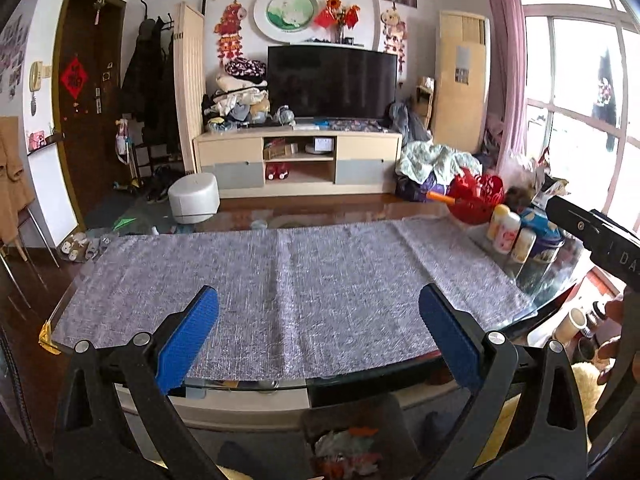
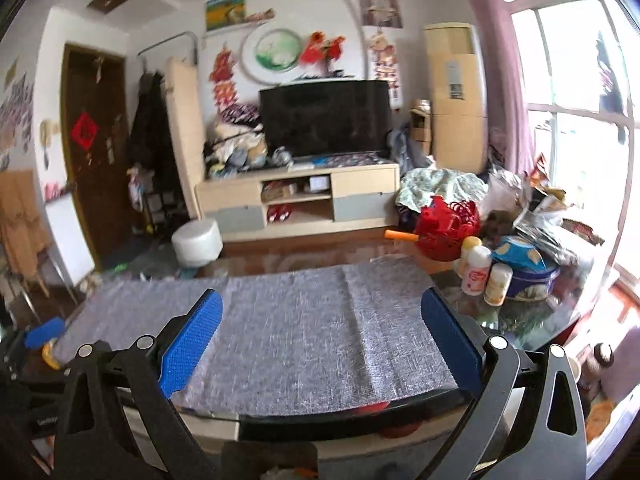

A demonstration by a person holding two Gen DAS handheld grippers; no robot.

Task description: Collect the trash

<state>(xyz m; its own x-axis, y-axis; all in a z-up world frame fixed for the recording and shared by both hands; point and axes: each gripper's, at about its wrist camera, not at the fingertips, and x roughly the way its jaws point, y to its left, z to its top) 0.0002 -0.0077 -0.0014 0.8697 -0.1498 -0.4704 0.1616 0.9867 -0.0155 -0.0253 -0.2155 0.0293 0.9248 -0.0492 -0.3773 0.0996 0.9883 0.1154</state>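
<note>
My left gripper [image 1: 319,304] is open and empty, held over the near edge of the grey mat [image 1: 280,280] on the glass table [image 1: 248,386]. Below it, under the table edge, a dark bin [image 1: 348,436] holds crumpled trash [image 1: 344,450]. My right gripper [image 2: 322,308] is also open and empty above the same mat [image 2: 304,340]. Its black body shows at the right of the left wrist view [image 1: 592,236]. A blue fingertip of the left gripper shows at the left edge of the right wrist view [image 2: 44,332].
At the table's right end stand a red basket [image 1: 476,196], small white bottles [image 1: 506,232] and a blue tin [image 1: 544,244]. Beyond the table are a TV cabinet [image 1: 298,160], a white round stool [image 1: 194,202] and a window [image 1: 580,120] at right.
</note>
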